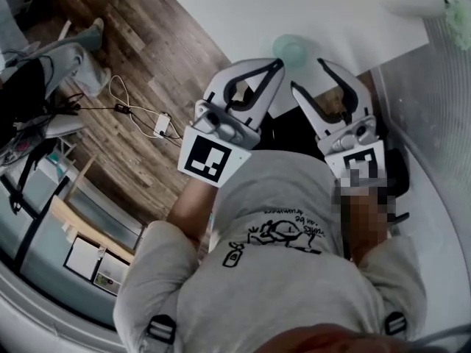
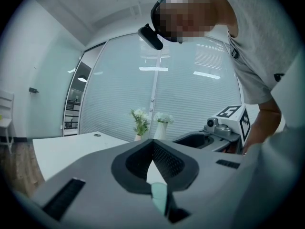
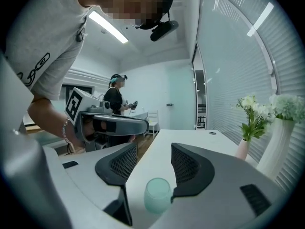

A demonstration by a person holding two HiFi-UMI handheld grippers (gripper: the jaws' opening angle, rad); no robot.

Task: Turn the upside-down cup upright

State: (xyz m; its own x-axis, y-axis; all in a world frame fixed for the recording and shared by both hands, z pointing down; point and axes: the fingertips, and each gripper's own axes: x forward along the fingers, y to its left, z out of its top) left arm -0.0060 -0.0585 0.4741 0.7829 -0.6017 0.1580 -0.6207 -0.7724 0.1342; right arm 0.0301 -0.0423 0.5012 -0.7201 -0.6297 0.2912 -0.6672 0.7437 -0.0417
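The pale green cup (image 3: 157, 194) sits, apparently mouth-down, on the white counter (image 1: 331, 13) with its axis upright. It is just ahead of the right tool (image 3: 154, 149) and lined up with the gap between that tool's half-open jaws, which touch nothing. The left tool (image 1: 276, 68) is closed and empty just beside it, and both tools point forward, tipped slightly down.

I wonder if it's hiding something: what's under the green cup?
The cup sits mouth down on the white table, so only tabletop shows around it. Its frosted wall covers the inside, so anything under it cannot be seen.
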